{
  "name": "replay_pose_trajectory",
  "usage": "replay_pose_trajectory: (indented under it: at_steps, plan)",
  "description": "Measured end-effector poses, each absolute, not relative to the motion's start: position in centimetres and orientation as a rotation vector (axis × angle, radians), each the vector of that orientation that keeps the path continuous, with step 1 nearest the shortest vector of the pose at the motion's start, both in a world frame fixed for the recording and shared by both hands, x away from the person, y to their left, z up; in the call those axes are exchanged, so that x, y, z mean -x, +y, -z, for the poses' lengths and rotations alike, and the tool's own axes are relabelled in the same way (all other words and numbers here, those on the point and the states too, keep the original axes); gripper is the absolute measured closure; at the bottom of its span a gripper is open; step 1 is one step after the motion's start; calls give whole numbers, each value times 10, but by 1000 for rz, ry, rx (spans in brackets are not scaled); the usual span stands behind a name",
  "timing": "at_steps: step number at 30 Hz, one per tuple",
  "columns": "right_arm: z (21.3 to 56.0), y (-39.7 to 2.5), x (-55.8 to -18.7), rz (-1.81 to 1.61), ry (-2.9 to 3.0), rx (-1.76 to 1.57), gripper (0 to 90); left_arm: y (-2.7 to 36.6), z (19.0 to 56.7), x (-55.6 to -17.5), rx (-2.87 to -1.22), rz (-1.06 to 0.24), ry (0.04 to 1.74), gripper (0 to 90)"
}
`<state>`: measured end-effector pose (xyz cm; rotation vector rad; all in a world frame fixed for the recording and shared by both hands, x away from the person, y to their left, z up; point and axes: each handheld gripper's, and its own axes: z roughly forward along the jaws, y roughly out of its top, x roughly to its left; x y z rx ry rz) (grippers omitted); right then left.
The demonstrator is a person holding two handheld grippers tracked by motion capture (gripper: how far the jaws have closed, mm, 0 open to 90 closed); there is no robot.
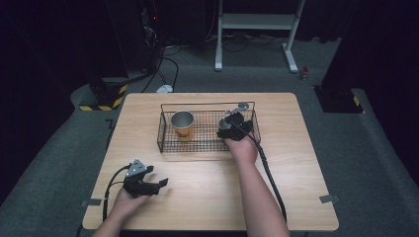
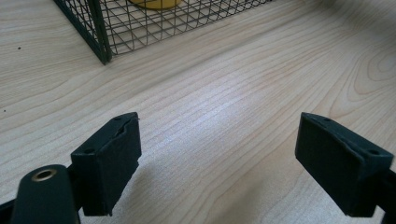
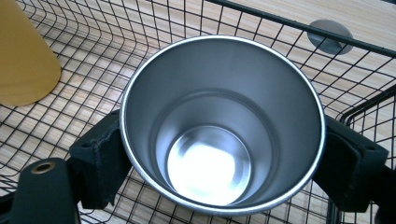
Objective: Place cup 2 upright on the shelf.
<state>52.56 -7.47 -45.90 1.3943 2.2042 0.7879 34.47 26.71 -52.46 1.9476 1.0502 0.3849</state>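
A shiny steel cup with a rolled rim is gripped between the two black jaws of the right gripper, one pad pressed against each side of its wall. The cup is held upright inside the right part of a black wire-mesh basket, which stands on the far half of a pale wooden table. In the high view the right gripper is seen reaching over the basket's near wall, and the steel cup is largely covered there by the gripper and the hand, so only a small bright edge can be made out.

A second cup, yellow-orange outside with a metal interior, is placed upright in the left part of the basket, well apart from the held one. In the right gripper view only its tapering yellow side is shown, cut off at the top left corner. A small grey round disc is seen on the table just beyond the basket's far rim.

The left gripper is held low over the near left of the table, with its jaws spread wide and nothing between them. In the left gripper view bare wood grain is seen between the pads, with a near corner of the basket and a strip of the yellow cup cut off at the top edge.
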Motion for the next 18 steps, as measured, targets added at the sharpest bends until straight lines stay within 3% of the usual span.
replay_pose_trajectory:
  at_steps: [18]
  plan:
    - [461,-85,-521,-870,2159,-1395,94,267,525,-345,-1949,-384,1048,150]
